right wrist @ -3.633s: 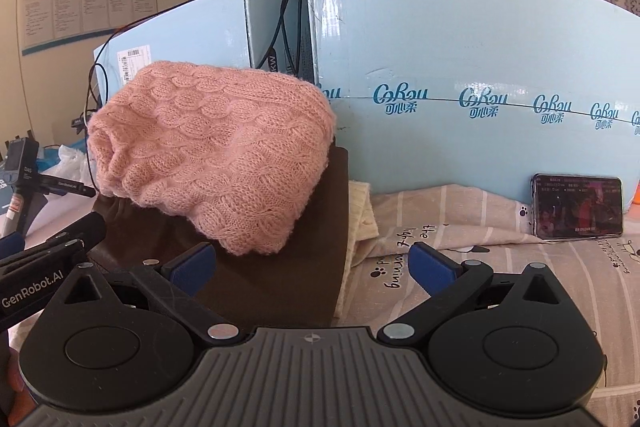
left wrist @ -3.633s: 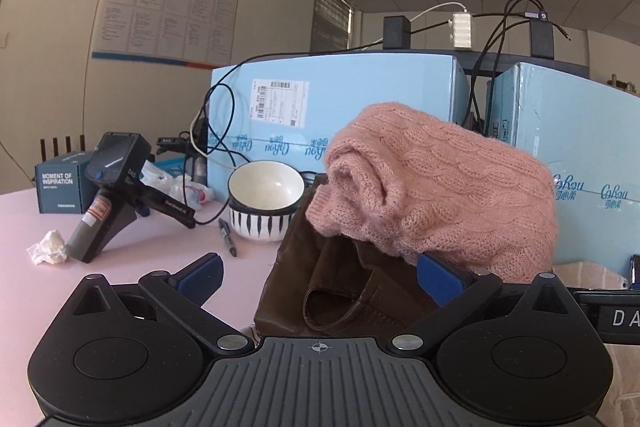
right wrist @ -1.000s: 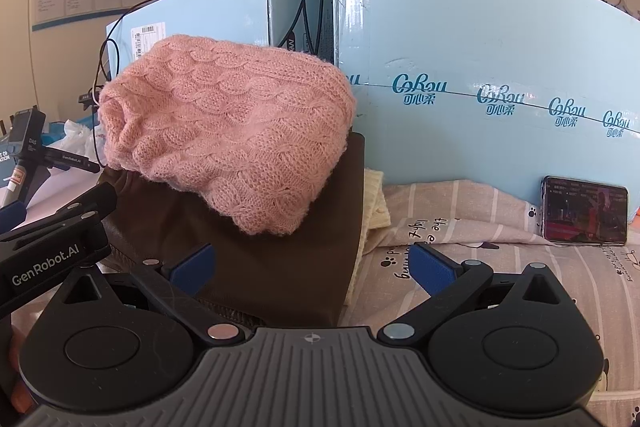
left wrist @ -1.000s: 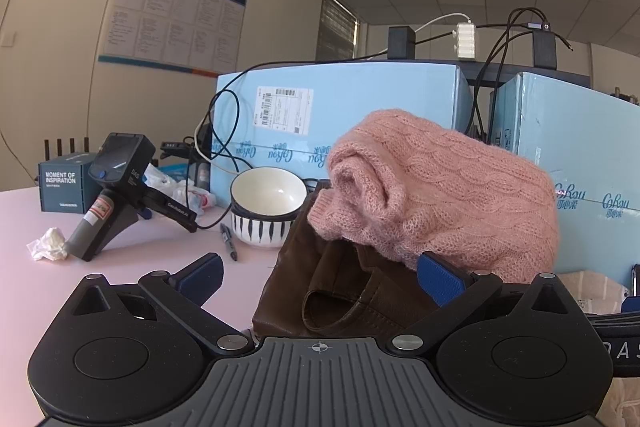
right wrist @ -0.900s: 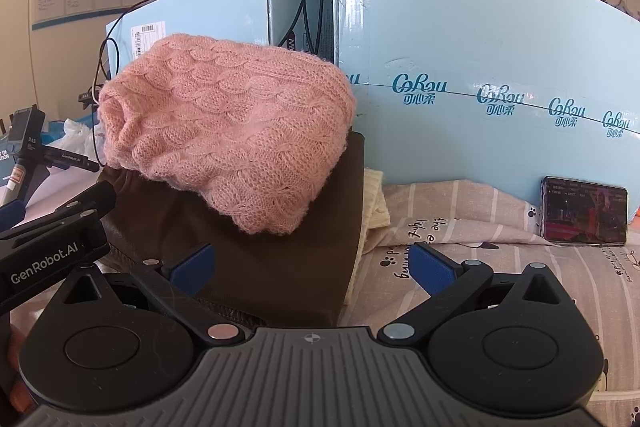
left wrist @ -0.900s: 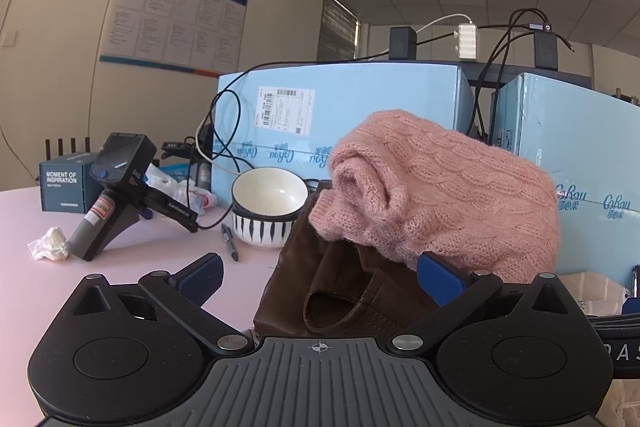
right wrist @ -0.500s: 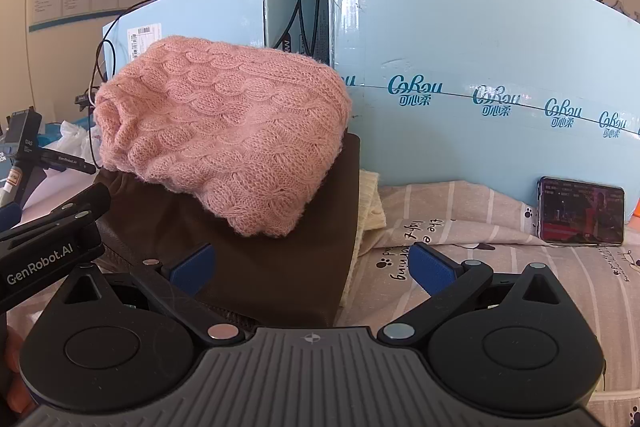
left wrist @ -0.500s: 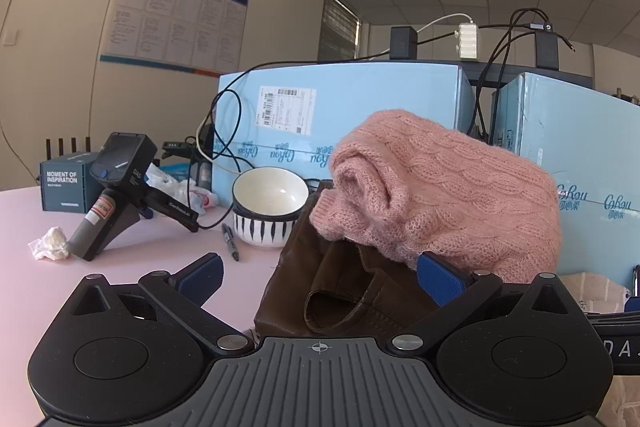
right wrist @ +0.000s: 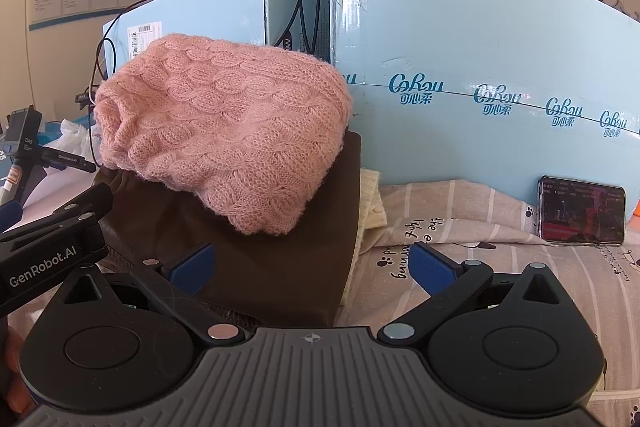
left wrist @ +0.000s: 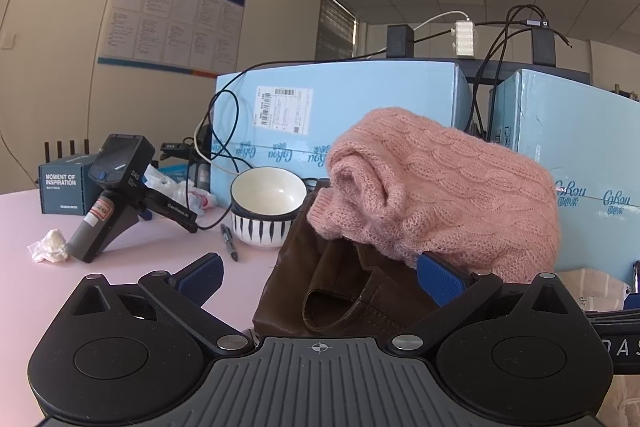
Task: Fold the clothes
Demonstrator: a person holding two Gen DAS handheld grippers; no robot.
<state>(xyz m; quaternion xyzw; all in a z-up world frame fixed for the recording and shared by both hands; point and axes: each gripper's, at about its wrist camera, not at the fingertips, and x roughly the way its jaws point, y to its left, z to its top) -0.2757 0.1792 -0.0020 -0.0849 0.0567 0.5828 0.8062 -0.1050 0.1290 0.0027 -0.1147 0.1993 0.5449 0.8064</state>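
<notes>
A folded pink cable-knit sweater (left wrist: 440, 187) lies on top of a folded dark brown garment (left wrist: 344, 291); both also show in the right wrist view, the sweater (right wrist: 224, 127) over the brown garment (right wrist: 272, 267). A cream garment's edge (right wrist: 370, 203) pokes out beside the brown one. A striped grey cloth with paw prints (right wrist: 500, 259) lies spread to the right. My left gripper (left wrist: 320, 277) is open and empty, just in front of the stack. My right gripper (right wrist: 312, 265) is open and empty, low over the brown garment's front edge.
Light blue cardboard boxes (right wrist: 460, 99) with cables stand behind the clothes. A phone (right wrist: 582, 211) leans on the box at right. On the pink table (left wrist: 48, 291) are a striped bowl (left wrist: 266, 205), a pen (left wrist: 229, 235), a spare gripper device (left wrist: 116, 183), a crumpled tissue (left wrist: 50, 246) and a dark blue box (left wrist: 64, 183).
Both grippers have stayed open and nearly still in front of the stack; the views shifted only slightly. The clothes have not moved.
</notes>
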